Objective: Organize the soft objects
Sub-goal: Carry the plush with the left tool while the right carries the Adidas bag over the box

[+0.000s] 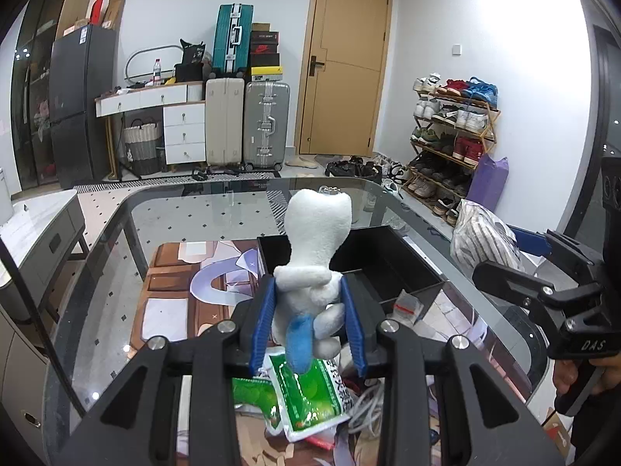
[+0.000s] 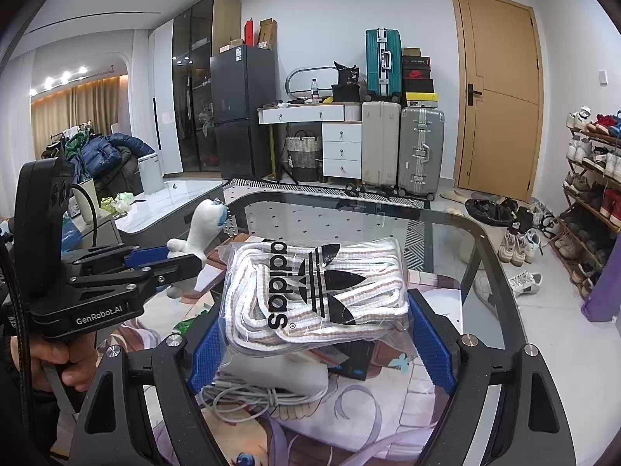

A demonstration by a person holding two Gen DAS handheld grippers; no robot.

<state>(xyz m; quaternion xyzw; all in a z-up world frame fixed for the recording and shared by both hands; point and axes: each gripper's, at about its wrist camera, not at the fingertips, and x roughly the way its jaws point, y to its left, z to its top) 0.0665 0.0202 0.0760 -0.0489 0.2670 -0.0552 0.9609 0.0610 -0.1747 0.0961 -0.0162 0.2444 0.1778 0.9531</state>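
My left gripper [image 1: 308, 295] is shut on a white plush toy [image 1: 316, 240] with a blue tail, held upright above the table, just in front of the black divided box [image 1: 388, 256]. The toy also shows in the right wrist view [image 2: 202, 229], held in the left gripper [image 2: 186, 258]. My right gripper [image 2: 314, 334] is shut on a clear Adidas bag of striped white socks [image 2: 314, 291] and holds it above the table. That gripper and the bag [image 1: 481, 237] show at the right of the left wrist view.
Green and white packets [image 1: 306, 396] and a grey cable [image 2: 256, 396] lie on the printed mat [image 1: 174, 272] of the glass table [image 1: 97, 291]. A small red-and-clear packet [image 1: 405, 305] sits in the box's near compartment. Suitcases, a desk and a shoe rack stand beyond.
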